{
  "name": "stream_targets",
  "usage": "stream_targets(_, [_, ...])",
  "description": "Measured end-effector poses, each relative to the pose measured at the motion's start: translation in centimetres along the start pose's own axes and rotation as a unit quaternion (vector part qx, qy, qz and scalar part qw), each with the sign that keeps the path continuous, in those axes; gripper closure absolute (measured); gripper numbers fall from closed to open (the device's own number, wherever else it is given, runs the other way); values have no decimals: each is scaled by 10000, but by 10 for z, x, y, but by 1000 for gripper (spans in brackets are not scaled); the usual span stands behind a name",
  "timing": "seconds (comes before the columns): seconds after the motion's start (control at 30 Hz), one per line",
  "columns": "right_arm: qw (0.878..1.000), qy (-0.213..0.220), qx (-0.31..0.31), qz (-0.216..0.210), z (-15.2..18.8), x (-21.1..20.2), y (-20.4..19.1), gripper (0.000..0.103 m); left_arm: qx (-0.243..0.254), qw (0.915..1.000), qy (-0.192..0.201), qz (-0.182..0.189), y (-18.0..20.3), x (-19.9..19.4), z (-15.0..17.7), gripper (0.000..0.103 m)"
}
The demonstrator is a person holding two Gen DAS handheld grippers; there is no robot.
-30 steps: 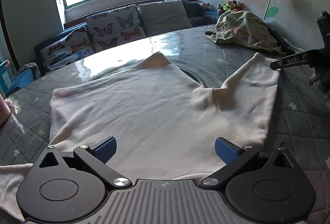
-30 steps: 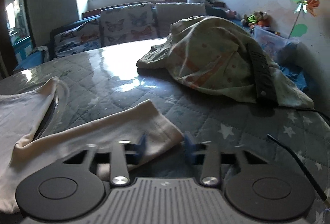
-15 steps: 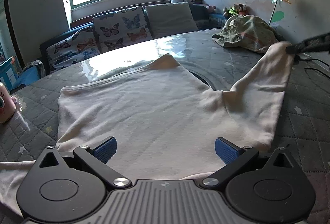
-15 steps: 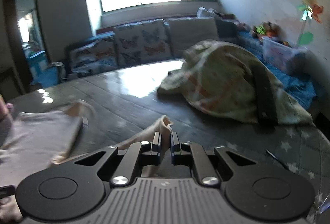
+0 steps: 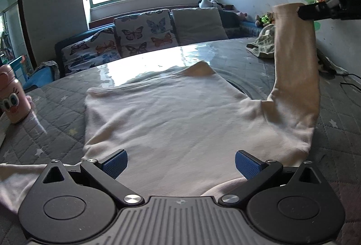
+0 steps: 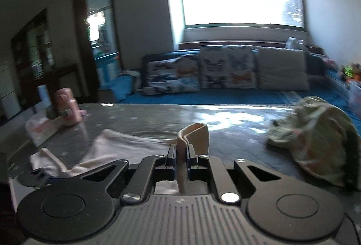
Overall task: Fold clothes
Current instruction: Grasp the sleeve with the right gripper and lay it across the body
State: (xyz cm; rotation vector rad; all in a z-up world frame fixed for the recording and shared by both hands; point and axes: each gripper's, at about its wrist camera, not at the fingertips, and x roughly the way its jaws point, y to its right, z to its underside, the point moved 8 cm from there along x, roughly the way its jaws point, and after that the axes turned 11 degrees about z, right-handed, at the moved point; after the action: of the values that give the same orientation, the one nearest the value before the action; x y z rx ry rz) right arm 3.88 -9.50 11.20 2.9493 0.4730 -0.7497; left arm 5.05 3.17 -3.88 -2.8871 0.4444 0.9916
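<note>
A cream long-sleeved top (image 5: 176,118) lies spread flat on the grey quilted table (image 5: 58,109). My left gripper (image 5: 180,160) is open just above its near edge, touching nothing. My right gripper (image 6: 181,156) is shut on the cuff of the right sleeve (image 6: 194,136). In the left wrist view the right gripper (image 5: 325,10) holds that sleeve (image 5: 295,69) up high above the table at the right, so the sleeve stands almost upright from the shoulder. The top's body also shows in the right wrist view (image 6: 126,143).
A crumpled green patterned garment (image 6: 315,139) lies on the table's right side, also seen in the left wrist view (image 5: 264,46). A pink bottle (image 5: 13,96) stands at the left edge. A sofa with butterfly cushions (image 5: 144,33) is behind the table. A black cable (image 5: 349,82) lies at the right.
My right gripper closed on the sleeve cuff and lifted it from the table to well above it, swinging left. My left gripper stayed open over the top's near edge.
</note>
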Motion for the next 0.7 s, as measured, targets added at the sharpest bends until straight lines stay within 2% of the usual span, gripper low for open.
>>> stream_targets(0.23, [9976,-112,-433,-524,-3,10,-68,96,-211,9997,84,-115,-21,-12,7,0])
stream_targets(0.4, [9935,-326,-679,-852,8,20,-109,96,-340,9991,115,-204,-33,-19,13,0])
stream_targets(0.5, [9902,-511,-761,-1057,16,27,-124,95,-403,9988,112,-254,-40,-21,17,0])
stream_targets(0.7, [9879,-582,-883,-1138,28,22,-122,82,-409,9986,149,-290,-45,-29,18,0])
